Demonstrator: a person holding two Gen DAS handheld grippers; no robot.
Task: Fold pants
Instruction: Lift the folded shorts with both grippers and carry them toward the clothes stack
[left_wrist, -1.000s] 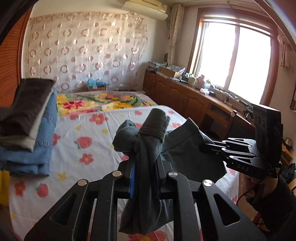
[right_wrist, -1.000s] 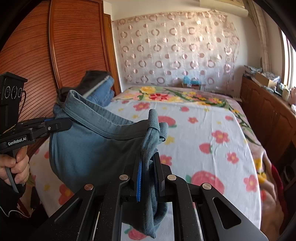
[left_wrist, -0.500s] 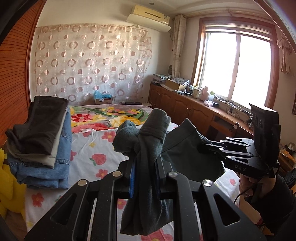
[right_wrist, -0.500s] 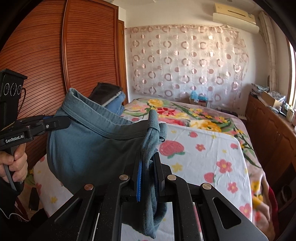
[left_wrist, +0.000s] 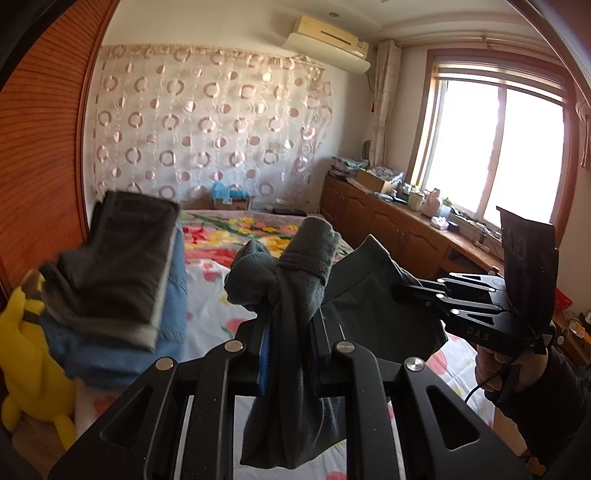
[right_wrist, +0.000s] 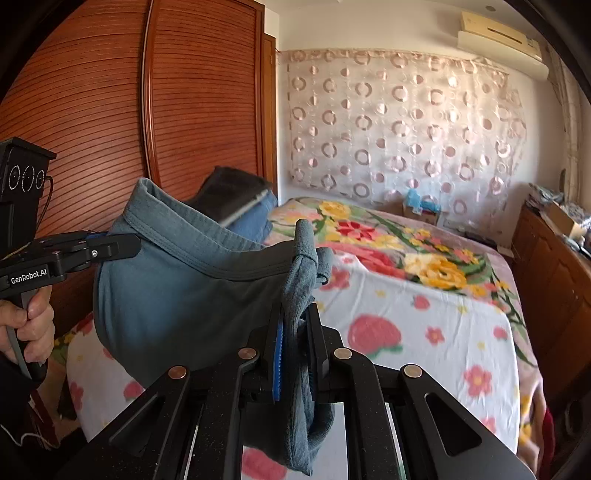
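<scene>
The grey-blue soft knit pants (right_wrist: 173, 295) hang in the air above the foot of the bed with the white flower-print sheet (right_wrist: 443, 325), stretched by the waistband between the two tools. The left gripper (left_wrist: 286, 321) has its fingers clenched on a bunched wad of the waistband, with a loose tail of cloth drooping below them. The right gripper (right_wrist: 295, 332) is likewise clamped on the other end of the band, a fold of fabric pinched against its blue pad. Between the two, the ribbed elastic band runs in a shallow sagging curve and the seat of the pants bellies down beneath it.

The cloth looks light, limp and a little stretchy, a jersey with no stiffness of its own, so I judge it will drape and crumple wherever it is not held taut. It should not slip much from the pads, but the thick bunch at the left could work loose if tugged. The waistband corners seem the right places to hold, since the stitched elastic gives firmer purchase than the thin legs.

At the bed's left edge sits a stack of folded garments (left_wrist: 122, 288), dark grey over denim blue, beside a yellow plush toy (left_wrist: 26, 354).
</scene>
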